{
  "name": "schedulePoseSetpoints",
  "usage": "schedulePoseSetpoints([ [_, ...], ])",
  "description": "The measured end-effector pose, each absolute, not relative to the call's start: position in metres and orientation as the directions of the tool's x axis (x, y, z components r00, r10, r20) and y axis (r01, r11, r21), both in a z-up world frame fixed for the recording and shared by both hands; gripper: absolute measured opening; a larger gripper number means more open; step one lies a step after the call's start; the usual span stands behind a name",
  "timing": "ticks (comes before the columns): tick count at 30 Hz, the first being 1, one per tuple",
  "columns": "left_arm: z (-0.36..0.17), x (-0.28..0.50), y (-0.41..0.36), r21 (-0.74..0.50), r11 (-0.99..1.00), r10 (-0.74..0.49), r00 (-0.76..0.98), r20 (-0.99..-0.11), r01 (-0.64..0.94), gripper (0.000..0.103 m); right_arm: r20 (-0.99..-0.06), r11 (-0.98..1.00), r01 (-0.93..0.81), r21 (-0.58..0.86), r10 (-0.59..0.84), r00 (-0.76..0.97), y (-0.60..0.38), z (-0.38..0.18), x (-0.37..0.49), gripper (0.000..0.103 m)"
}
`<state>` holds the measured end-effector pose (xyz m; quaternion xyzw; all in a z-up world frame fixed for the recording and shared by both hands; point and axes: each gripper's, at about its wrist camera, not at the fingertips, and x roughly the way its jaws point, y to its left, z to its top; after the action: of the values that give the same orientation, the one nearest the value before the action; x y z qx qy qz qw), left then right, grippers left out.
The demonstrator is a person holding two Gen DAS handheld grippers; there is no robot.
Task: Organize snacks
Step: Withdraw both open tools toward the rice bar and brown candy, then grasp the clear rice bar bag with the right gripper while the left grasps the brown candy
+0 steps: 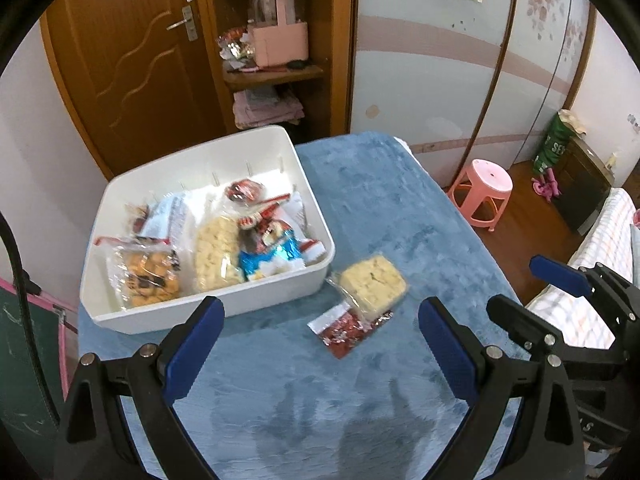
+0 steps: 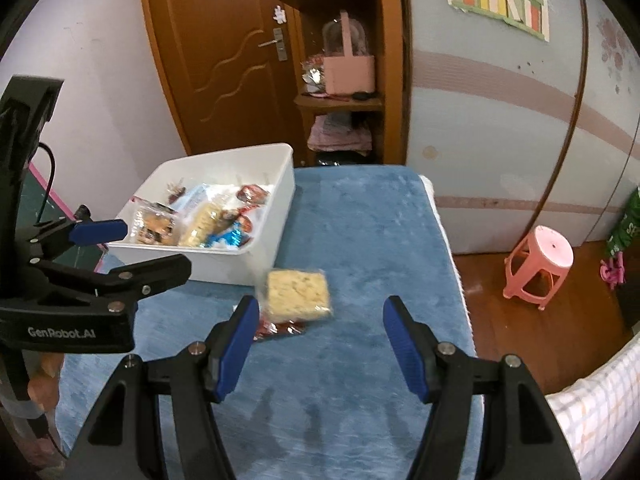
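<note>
At about ten o'clock on the blue-covered worktop (image 1: 360, 208) sits a white bin (image 1: 312, 280), holding several wrapped snacks: a bag of brown cookies (image 1: 150, 276) at its near left, a pale rice-crisp pack (image 1: 216, 252) in the middle, and red, white and blue wrappers (image 1: 276, 240) toward its right wall. The left hand-held gripper (image 1: 322, 344) hovers low over the cloth at six o'clock, its blue-padded fingers (image 1: 196, 344) spread wide, gripping nothing. Just right of the bin, near the centre, a second pale rice-crisp bar (image 1: 372, 282) lies on the cloth, its near corner overlapping a small red packet (image 1: 344, 330). The right hand-held gripper (image 2: 316, 348) is likewise splayed and empty, the bar (image 2: 298, 294) just ahead of its left finger. A pink stool (image 2: 540, 268) stands on the floor at three o'clock.
</note>
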<state>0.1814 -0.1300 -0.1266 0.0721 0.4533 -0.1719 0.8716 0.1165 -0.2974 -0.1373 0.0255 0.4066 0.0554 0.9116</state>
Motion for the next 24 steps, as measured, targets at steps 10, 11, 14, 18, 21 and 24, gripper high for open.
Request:
schedulePoseSetpoints([
  [10,-0.184,0.183,-0.143,-0.077,0.924,-0.253,0.448,-0.857,0.375,0.097,-0.773,0.995,-0.078,0.062,0.098,0.626,-0.333,-0.177,0.119,0.065],
  [11,-0.191,0.183,-0.145,-0.072,0.923,-0.249,0.443,-0.861,0.378,0.097,-0.776,0.995,-0.081,0.055,0.094,0.624,-0.334,-0.18,0.12,0.065],
  [14,-0.209,0.185,-0.149,-0.054,0.92,-0.233,0.431,-0.872,0.388,0.097,-0.787,0.995,-0.091,0.037,0.085,0.611,-0.339,-0.191,0.125,0.065],
  [18,-0.229,0.189,-0.152,-0.034,0.918,-0.216,0.424,-0.88,0.396,0.097,-0.809,0.994,-0.097,0.054,0.1,0.579,-0.34,-0.208,0.135,0.065],
  [21,-0.243,0.194,-0.153,-0.021,0.908,-0.212,0.416,-0.884,0.418,0.097,-0.821,0.989,-0.102,0.107,0.146,0.552,-0.338,-0.217,0.144,0.065],
  [24,-0.255,0.197,-0.154,-0.003,0.896,-0.208,0.413,-0.887,0.445,0.097,-0.823,0.974,-0.106,0.198,0.224,0.521,-0.333,-0.223,0.157,0.065],
])
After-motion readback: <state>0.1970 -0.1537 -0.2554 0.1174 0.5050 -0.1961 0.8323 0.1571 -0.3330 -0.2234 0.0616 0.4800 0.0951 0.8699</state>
